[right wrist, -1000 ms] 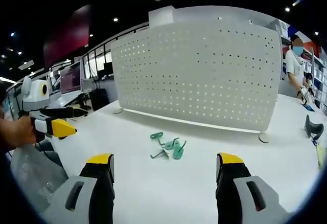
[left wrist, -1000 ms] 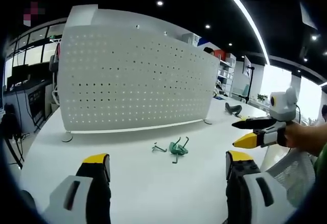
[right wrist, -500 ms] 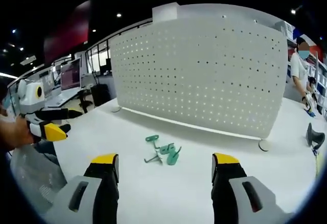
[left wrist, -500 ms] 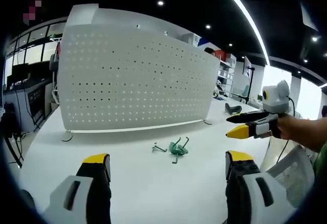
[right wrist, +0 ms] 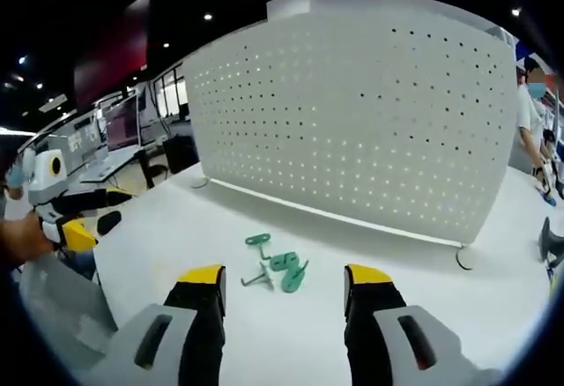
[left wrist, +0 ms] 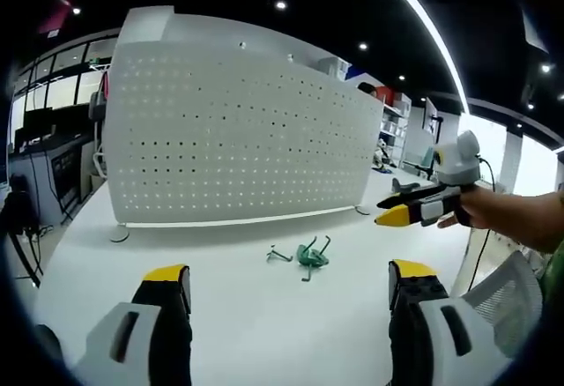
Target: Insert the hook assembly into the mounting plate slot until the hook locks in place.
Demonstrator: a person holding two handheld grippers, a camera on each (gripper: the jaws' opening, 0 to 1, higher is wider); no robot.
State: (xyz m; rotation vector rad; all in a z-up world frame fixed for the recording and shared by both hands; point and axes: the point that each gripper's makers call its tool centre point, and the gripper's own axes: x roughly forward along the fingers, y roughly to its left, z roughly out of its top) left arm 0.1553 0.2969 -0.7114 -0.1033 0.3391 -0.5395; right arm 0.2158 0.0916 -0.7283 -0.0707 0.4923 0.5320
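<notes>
Left gripper (left wrist: 286, 285) low over the white worktop (left wrist: 238, 315), jaws spread wide, nothing between them. Right gripper (right wrist: 284, 289) likewise parted and empty; in the left gripper view it comes in from the right (left wrist: 392, 210), held in a hand (left wrist: 471, 214), above the worktop. Ahead of both, green hook pieces (right wrist: 278, 267) lie in a loose cluster on the worktop (left wrist: 304, 256), untouched. Beyond them the white perforated mounting plate (left wrist: 238, 139) stands upright on small feet (right wrist: 352, 113). A person (right wrist: 533, 117) stands far right.
</notes>
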